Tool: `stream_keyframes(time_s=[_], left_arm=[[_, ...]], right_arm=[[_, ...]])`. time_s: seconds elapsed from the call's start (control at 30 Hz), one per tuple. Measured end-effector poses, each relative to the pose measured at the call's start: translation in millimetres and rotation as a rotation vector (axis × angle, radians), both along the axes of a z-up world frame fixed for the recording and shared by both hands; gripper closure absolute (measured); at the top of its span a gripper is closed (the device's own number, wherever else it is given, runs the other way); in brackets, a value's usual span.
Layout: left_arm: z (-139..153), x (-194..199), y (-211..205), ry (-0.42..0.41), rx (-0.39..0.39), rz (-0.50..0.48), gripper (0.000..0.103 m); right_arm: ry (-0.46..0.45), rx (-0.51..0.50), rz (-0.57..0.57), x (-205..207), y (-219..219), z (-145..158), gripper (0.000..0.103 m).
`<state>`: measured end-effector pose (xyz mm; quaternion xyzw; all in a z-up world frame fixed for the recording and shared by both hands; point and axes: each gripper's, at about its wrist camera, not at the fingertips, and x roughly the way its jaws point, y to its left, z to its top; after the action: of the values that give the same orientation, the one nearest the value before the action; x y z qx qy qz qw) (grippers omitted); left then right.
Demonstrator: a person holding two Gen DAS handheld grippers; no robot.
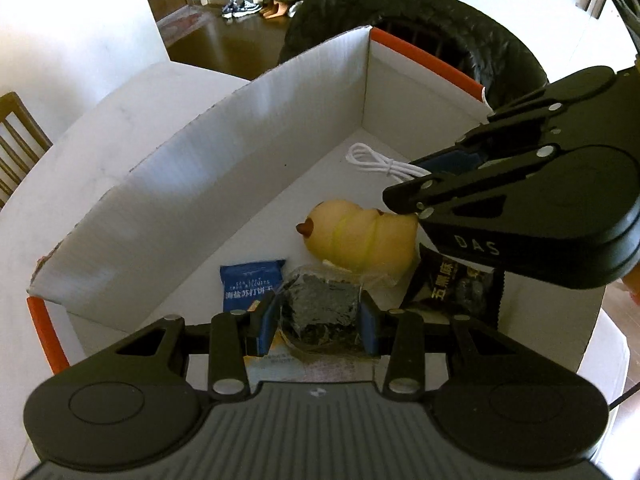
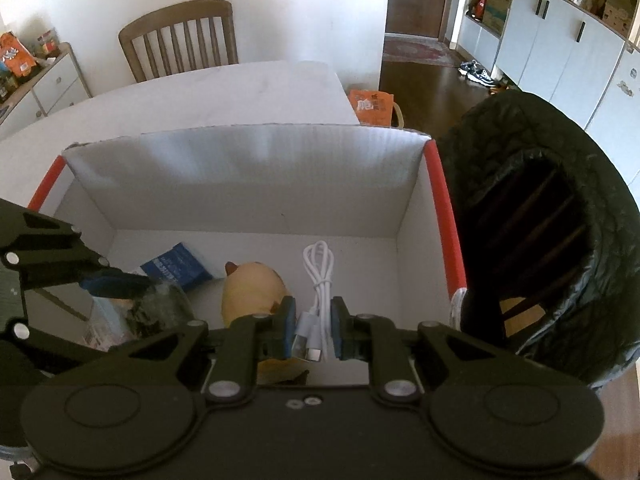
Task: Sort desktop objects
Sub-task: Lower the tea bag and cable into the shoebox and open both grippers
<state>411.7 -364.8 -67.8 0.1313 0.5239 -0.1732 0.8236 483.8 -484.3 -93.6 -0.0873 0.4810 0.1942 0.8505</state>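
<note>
Both grippers reach down into a white cardboard box [image 1: 224, 168] with orange edges. My left gripper [image 1: 318, 320] is shut on a clear-wrapped dark snack packet [image 1: 320, 308], pinched between its blue pads. From the right wrist view, this gripper [image 2: 152, 300] and the packet [image 2: 160, 308] are at the left. My right gripper [image 2: 314, 328] is shut on the plug end of a coiled white cable [image 2: 318, 272]. It enters the left wrist view from the right [image 1: 408, 180], with the cable [image 1: 372, 162] trailing over the box floor.
In the box lie a yellow caterpillar-shaped soft toy [image 1: 360, 236], a blue cracker packet [image 1: 248, 280] and a black snack packet [image 1: 456, 284]. A bin lined with a black bag [image 2: 560, 240] stands against the box's right side. Behind the white table [image 2: 220, 92] is a wooden chair [image 2: 180, 36].
</note>
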Motion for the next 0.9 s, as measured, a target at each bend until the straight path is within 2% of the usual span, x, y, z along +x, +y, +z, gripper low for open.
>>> stream_keyframes(time_s=[0.1, 0.27, 0.33, 0.4, 0.47, 0.73, 0.9], left_arm=[[-1.6, -0.1, -1.4, 0.009, 0.006, -0.007, 0.063], [-3.6, -0.6, -3.1, 0.008, 0.014, -0.021, 0.062], [-3.3, -1.4, -1.8, 0.004, 0.010, -0.019, 0.057], [-2.9, -1.4, -2.2, 0.000, 0.002, -0.015, 0.045], [-1.7, -3.3, -0.4, -0.004, -0.008, -0.015, 0.042], [9.7, -15.3, 10.3, -0.028, -0.083, 0.025, 0.042], [22.8, -26.2, 17.0, -0.063, -0.117, 0.034, 0.042]], right_arm=[[-0.002, -0.008, -0.003, -0.6, 0.6, -0.8, 0.081], [-0.003, 0.003, -0.001, -0.2, 1.6, -1.0, 0.078], [-0.007, 0.004, 0.002, -0.9, 2.3, -0.4, 0.075], [-0.009, 0.008, 0.004, -1.5, 1.4, 1.2, 0.073], [-0.008, 0.018, 0.007, -3.3, 0.9, 3.6, 0.069], [-0.011, 0.067, 0.017, -12.4, -4.7, 17.1, 0.055], [-0.009, 0.087, 0.028, -20.0, -7.6, 25.5, 0.055]])
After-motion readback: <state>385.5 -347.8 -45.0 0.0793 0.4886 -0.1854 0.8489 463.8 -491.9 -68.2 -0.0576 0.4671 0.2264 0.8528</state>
